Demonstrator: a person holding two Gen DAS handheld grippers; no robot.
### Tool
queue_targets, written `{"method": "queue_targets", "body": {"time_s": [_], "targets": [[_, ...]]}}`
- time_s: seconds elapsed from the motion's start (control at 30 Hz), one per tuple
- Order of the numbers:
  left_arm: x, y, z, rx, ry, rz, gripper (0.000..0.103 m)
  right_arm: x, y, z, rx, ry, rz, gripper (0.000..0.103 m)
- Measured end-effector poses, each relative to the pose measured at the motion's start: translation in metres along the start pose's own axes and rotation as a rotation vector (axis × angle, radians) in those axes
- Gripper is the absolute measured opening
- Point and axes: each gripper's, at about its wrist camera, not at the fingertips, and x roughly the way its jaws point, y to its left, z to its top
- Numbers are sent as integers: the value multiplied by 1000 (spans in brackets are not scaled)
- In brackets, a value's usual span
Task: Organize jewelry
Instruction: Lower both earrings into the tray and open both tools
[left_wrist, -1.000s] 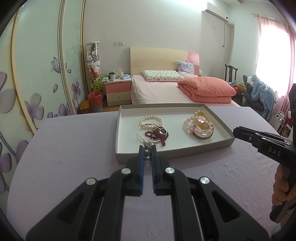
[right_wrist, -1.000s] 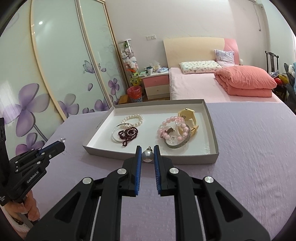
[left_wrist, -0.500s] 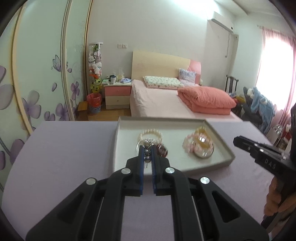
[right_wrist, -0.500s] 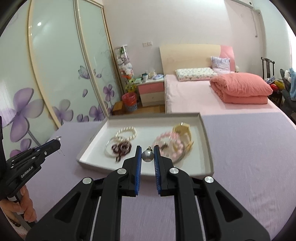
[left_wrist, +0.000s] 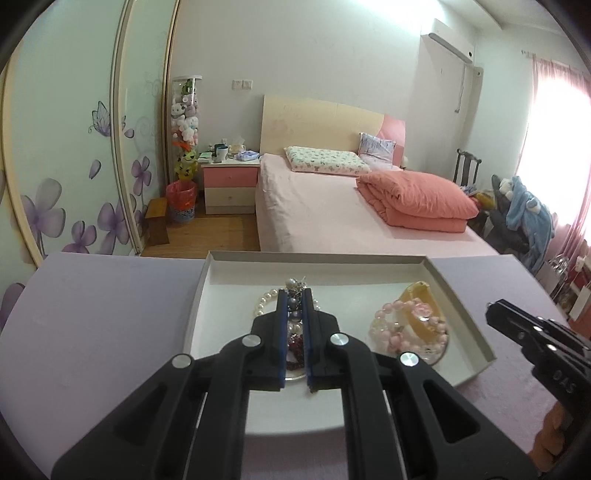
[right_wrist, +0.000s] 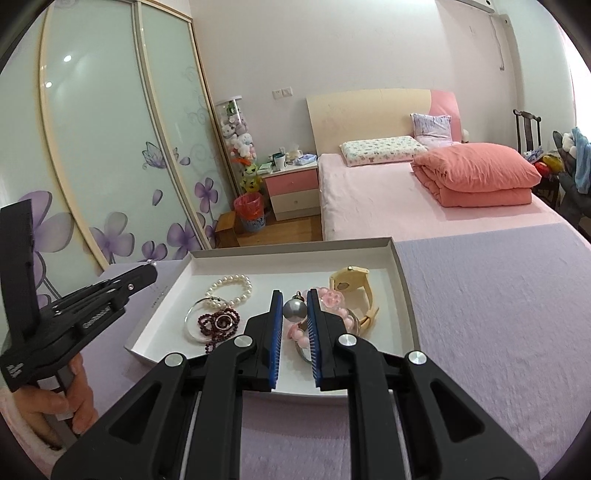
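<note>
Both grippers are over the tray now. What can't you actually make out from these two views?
- Left wrist view: the beaded piece in the left gripper is mostly hidden by the fingers; its type is unclear.
- Left wrist view: the dark red beads are largely covered.
- Right wrist view: the right gripper hides part of the pink bracelet behind the grey pearl.

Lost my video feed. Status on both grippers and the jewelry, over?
Left gripper shut on beaded charm, over tray. Right gripper shut on grey pearl ball, above pink bracelet. Nothing blocking.
</note>
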Motion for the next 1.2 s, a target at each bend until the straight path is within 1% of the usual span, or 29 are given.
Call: {"method": "queue_targets", "body": {"time_s": [0.2,0.47,0.57,0.6,0.63,0.67,0.77,0.83,0.87,0.93,1.0,1.13,1.2], "targets": [[19,-3,-2,5,23,12,8,11,-9,-5,18,17,-6,14],[29,-6,-6,13,30,9,8,18,-13,-7,28,25,-9,14],[31,-4,-7,-3,39,7,11,19,-13,-7,26,25,-13,14],[30,-1,-7,-13,43,4,21,19,-14,-7,26,24,-14,14],[29,2,-7,-26,44,5,34,18,-14,-7,26,23,-16,14],[26,5,-7,-36,41,5,38,17,-13,-6,27,21,-18,14],[15,16,-9,-55,35,8,46,17,-10,-7,19,20,-23,14],[7,22,-10,-65,25,17,55,19,-7,-7,7,28,-24,14],[0,27,-11,-71,19,26,57,21,-3,-7,-3,34,-24,14],[-9,33,-13,-78,8,40,66,27,4,-8,-24,48,-24,14],[-20,40,-17,-80,-5,62,73,35,11,-9,-41,64,-22,14],[-35,49,-25,-84,-12,82,78,47,21,-9,-58,75,-28,14],[-40,51,-26,-85,-15,84,80,53,24,-6,-51,73,-33,14]]}}
